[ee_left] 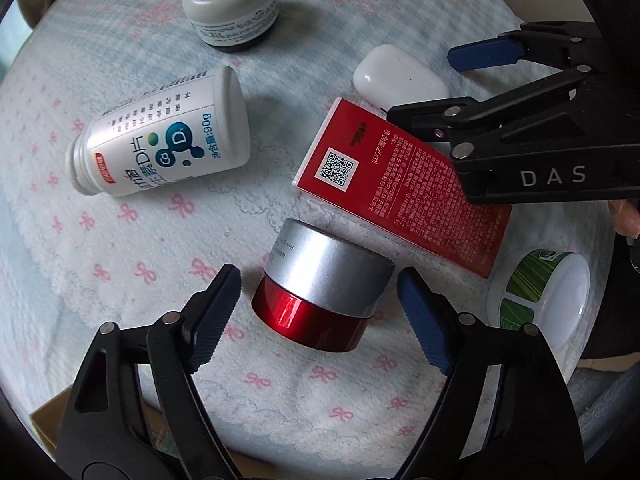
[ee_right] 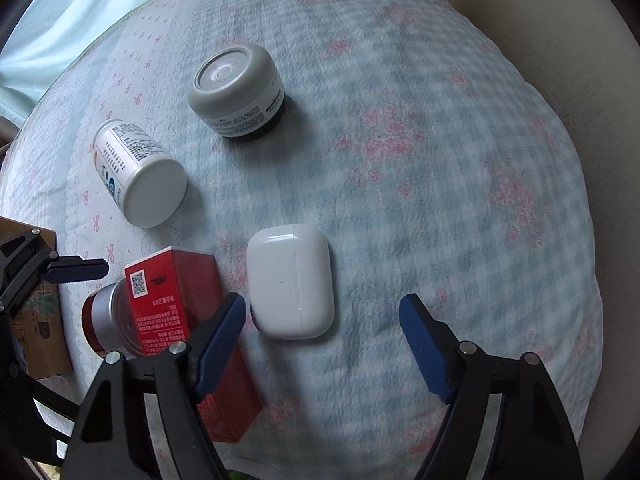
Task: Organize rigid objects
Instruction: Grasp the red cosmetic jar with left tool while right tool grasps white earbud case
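Observation:
My left gripper (ee_left: 318, 304) is open, its jaws on either side of a red jar with a silver lid (ee_left: 324, 292), not touching it. A red box (ee_left: 404, 184) lies flat just behind the jar. My right gripper (ee_right: 322, 336) is open above the white earbud case (ee_right: 291, 282), which lies nearer its left finger. The right gripper also shows in the left wrist view (ee_left: 424, 84), over the red box. A white supplement bottle (ee_left: 160, 132) lies on its side. A grey jar (ee_left: 232, 2) stands at the back.
Everything rests on a pale blue checked cloth with pink bows (ee_right: 440, 160). A green and white tub (ee_left: 540, 300) stands at the right of the left wrist view. A cardboard box (ee_left: 44, 424) sits at the lower left edge.

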The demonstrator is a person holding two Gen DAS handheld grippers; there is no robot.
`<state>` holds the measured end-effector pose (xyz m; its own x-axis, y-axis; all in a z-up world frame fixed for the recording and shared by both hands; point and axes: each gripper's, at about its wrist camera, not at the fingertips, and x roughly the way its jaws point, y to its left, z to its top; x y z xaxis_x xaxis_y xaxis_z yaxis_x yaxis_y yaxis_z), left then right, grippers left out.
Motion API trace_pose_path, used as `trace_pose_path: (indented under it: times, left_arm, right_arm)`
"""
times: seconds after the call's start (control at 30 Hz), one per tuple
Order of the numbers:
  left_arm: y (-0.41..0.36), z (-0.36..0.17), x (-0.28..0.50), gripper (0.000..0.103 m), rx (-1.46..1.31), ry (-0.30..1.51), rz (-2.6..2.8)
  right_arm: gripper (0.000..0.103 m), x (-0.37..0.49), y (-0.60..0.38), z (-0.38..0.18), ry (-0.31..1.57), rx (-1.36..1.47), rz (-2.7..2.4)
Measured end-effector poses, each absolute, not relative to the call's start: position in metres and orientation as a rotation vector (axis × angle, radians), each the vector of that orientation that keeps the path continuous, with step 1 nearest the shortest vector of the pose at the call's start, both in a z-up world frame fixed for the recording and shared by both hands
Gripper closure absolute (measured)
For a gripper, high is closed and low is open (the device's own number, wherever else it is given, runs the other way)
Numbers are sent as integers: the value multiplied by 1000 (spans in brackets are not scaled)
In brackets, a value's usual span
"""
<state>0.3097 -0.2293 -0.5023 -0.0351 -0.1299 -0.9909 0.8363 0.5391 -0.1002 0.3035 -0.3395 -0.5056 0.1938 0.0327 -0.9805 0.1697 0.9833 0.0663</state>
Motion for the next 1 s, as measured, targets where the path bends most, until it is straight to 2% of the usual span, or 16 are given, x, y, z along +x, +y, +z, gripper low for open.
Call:
trace_pose_path:
  times: [0.17,0.23,0.33,0.4,0.43,0.77,1.0]
  left_arm:
    - [-235,-507,309,35,675,1376,-903]
    - [-239,-508,308,43,689,1364,-910]
    - [-246,-509,309,43,692,1362,-918]
    - [-248,-509,309,43,696,1361,-918]
    - [-248,-508,309,43,700,1358,-916]
    - [-239,-494,302,44,668,1362,-889]
    - [-218,-472,301,46,604,1366,-850]
  right_arm:
    - [28,308,-332,-506,1350,132,-110]
    - [34,310,-326,-509,1353,92,-117]
    - [48,310,-318,-508,1344,58,-102]
    - [61,310,-311,-508,1346,47,-99]
    - [62,310,-309,-507,1347,43,-99]
    - [62,315,-312,-501,1344,83,-104]
    - [62,301,-323,-475,1316,89,-105]
